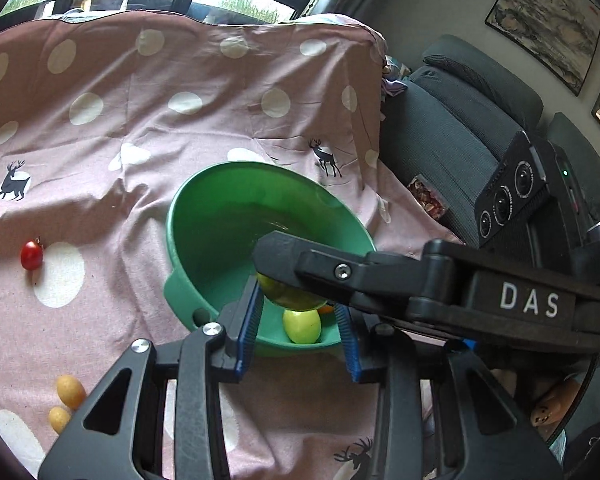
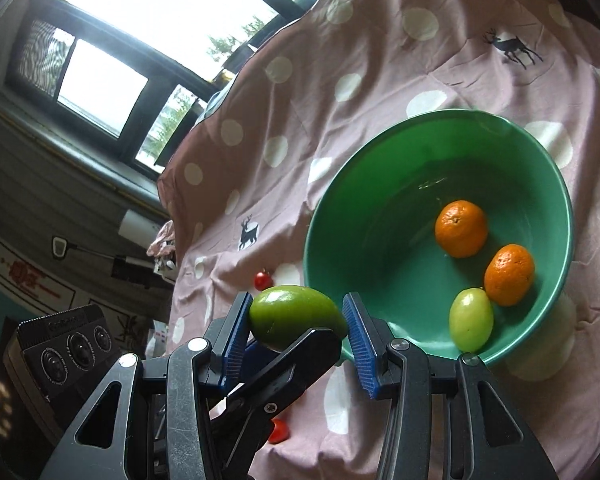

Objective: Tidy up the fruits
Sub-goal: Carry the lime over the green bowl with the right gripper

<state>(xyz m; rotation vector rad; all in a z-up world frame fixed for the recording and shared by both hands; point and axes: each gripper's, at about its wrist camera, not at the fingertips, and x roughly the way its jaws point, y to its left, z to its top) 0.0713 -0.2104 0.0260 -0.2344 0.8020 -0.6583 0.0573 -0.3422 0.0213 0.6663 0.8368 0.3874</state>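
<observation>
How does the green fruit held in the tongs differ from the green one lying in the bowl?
The held green fruit is darker, bigger and pinched between blue pads above the cloth; the bowl's green fruit is paler, smaller and rests loose inside the green bowl beside an orange. Both are smooth, glossy ovals.

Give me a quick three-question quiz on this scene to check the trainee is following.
1. How many oranges lie in the green bowl?
2. True or false: the right tongs are empty.
3. Which lies on the cloth outside the bowl? A) a cherry tomato B) a banana C) a strawberry

Key: 1. Two. 2. False: they are shut on a green fruit. 3. A.
</observation>
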